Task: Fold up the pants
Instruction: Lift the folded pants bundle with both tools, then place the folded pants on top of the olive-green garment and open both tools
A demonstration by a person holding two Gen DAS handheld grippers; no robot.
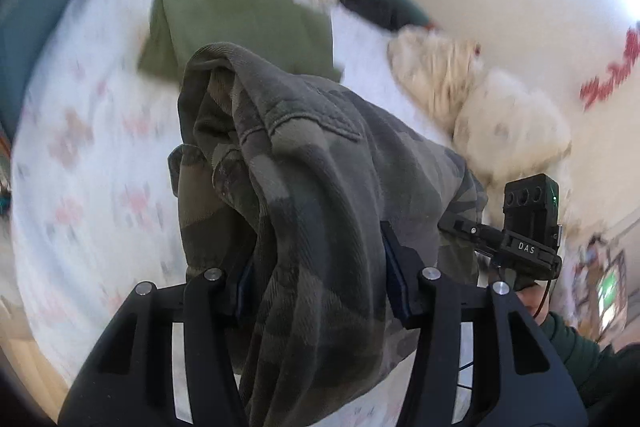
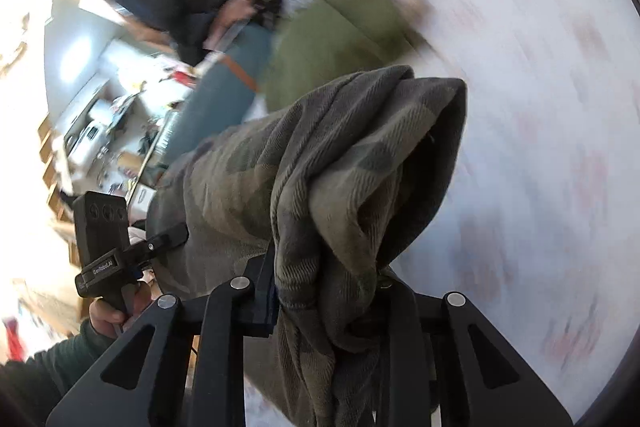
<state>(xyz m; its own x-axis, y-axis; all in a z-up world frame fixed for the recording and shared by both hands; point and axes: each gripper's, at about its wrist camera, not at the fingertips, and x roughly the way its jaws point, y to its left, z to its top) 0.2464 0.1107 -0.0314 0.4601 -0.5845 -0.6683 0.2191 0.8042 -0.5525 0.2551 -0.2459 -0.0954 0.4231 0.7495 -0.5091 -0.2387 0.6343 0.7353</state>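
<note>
The camouflage pants (image 1: 312,187) hang bunched between the fingers of my left gripper (image 1: 320,267), which is shut on them, held above the bed. My right gripper (image 2: 328,291) is shut on another bunch of the same pants (image 2: 340,167). The cloth covers the fingertips in both views. The right gripper's body also shows in the left wrist view (image 1: 528,227), close to the right of the pants. The left gripper's body shows in the right wrist view (image 2: 104,239), to the left.
A white floral bedsheet (image 1: 80,147) lies below. A folded olive green garment (image 1: 240,23) lies on the bed beyond the pants, also in the right wrist view (image 2: 332,43). Cream fluffy pillows (image 1: 480,99) line the wall side. A cluttered shelf (image 2: 112,131) stands off the bed.
</note>
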